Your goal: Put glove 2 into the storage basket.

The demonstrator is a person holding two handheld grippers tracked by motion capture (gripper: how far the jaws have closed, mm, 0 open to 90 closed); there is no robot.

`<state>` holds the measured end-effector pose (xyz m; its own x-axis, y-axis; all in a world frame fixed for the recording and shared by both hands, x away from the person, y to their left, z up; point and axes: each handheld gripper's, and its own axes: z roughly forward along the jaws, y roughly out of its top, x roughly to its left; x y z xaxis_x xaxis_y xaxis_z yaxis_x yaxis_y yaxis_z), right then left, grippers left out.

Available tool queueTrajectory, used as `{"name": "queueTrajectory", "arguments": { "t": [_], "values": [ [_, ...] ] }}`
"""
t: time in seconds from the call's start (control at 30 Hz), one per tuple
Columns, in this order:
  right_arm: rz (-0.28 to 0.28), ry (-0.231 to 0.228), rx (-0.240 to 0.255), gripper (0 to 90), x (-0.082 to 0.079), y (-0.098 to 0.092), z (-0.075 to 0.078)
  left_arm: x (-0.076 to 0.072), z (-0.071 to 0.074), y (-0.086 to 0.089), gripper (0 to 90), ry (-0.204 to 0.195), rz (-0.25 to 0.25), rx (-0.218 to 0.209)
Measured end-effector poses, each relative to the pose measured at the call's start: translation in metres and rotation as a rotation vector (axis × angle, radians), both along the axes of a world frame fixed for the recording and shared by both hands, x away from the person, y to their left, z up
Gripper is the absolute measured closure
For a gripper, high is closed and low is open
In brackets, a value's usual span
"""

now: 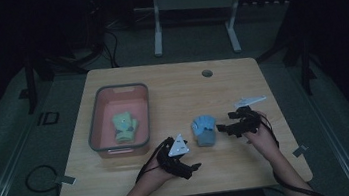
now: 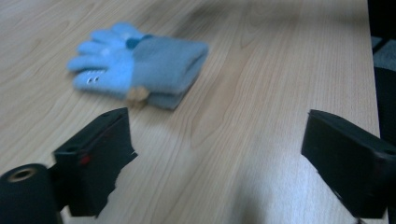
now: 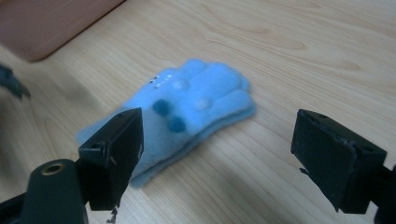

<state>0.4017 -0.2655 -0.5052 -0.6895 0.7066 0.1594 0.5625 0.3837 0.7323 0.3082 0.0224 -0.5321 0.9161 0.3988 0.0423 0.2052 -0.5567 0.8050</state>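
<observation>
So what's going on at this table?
A person holds a gripper in each hand over a wooden table. A pair of blue gloves lies flat between the left gripper and right gripper. Both stand open, holding nothing. A green pair already sits in the pink bin.

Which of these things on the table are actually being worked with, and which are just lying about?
In use: blue gloves, left gripper, right gripper, both open.

Lying about: bin holding green gloves; hole in the table.
</observation>
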Motion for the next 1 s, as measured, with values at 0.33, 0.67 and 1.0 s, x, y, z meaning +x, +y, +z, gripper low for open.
{"name": "queueTrajectory", "arguments": {
  "t": [0.33,0.67,1.0],
  "values": [
    [0.029,0.003,-0.012,15.6,0.002,-0.002,-0.003,0.019,0.007,-0.035,15.5,-0.051,-0.107,0.080],
    [0.049,-0.003,-0.023,43.5,0.023,0.016,-0.005,0.040,-0.001,-0.061,30.4,-0.123,-0.135,0.175],
    [0.036,0.031,-0.050,34.6,0.043,0.036,-0.018,0.056,-0.012,-0.068,44.0,-0.145,-0.123,0.257]
  ]
}}
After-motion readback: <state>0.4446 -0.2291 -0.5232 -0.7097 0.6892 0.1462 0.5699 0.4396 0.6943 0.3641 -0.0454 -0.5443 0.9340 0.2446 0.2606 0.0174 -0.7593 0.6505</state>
